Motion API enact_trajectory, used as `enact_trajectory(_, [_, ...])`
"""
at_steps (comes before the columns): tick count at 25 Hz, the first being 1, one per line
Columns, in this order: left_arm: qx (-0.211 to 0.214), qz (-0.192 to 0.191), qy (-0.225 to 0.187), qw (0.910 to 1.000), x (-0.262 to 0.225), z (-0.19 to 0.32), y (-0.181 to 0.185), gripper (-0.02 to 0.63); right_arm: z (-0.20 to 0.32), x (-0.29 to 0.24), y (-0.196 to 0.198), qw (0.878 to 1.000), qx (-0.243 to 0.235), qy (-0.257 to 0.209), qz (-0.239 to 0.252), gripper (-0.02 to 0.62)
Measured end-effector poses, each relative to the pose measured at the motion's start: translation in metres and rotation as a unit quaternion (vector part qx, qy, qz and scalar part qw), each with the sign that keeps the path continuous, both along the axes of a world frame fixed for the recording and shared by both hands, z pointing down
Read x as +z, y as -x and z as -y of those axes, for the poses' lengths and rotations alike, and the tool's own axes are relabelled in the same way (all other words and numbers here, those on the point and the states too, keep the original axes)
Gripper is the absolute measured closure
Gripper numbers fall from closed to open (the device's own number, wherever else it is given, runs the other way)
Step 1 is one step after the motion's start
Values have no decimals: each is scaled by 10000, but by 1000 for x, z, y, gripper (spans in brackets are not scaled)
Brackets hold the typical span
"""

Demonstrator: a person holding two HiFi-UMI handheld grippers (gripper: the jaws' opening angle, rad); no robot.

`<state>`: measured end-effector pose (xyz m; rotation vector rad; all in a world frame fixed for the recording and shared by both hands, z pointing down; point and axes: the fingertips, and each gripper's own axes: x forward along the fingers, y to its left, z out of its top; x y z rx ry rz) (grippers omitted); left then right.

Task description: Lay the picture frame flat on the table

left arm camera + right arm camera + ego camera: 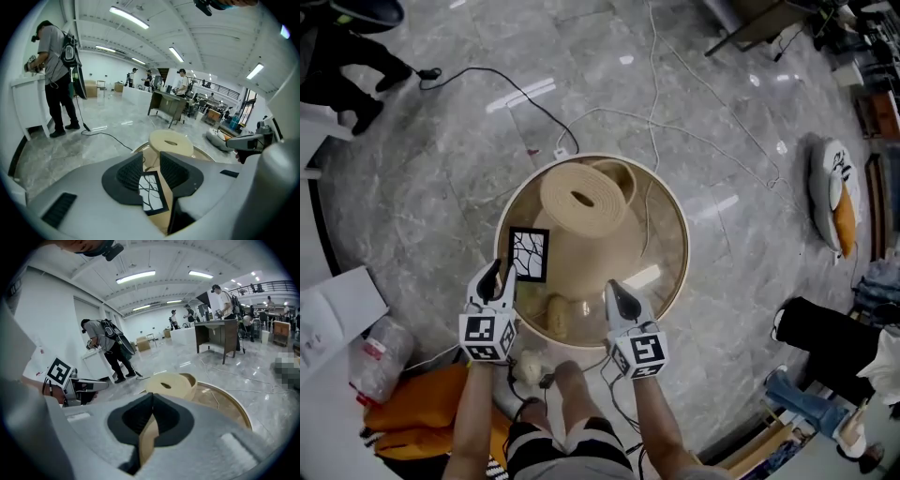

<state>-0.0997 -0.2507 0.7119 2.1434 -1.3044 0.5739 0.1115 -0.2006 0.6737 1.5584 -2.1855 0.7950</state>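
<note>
A black picture frame with a white branch drawing stands upright on the left part of the round cream-topped table. My left gripper is just in front of and left of it. In the left gripper view the frame shows through the gap of the left gripper, whose jaws stand open and do not touch it. My right gripper hovers over the table's near edge, right of the frame, and in its own view the right gripper has its jaws closed together on nothing.
A thick cream roll lies on the table behind the frame. A small cream object sits at the near rim. Cables cross the marble floor. An orange bag lies at lower left. A person works at a white counter.
</note>
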Motion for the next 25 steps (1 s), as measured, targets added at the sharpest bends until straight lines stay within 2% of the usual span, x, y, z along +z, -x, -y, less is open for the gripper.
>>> enact_trajectory(6, [196,52,-566,9982,-82,12,-2,506,23,-76,1,9977,43,-664,-116,597])
enact_trajectory(14, [471,81,-1181,9918,-198,-13,-7,552,9,-183,1,9920,168,-1229,-238,597])
enact_trajectory(20, [591,65,-1619,9850,-280,-48,-7,578,-24,-258,-2,9857,287,-1623,-337,597])
enact_trajectory(25, [641,73,-1860,9804,-324,-87,4,588,-62,-311,2,9779,355,-2004,-472,595])
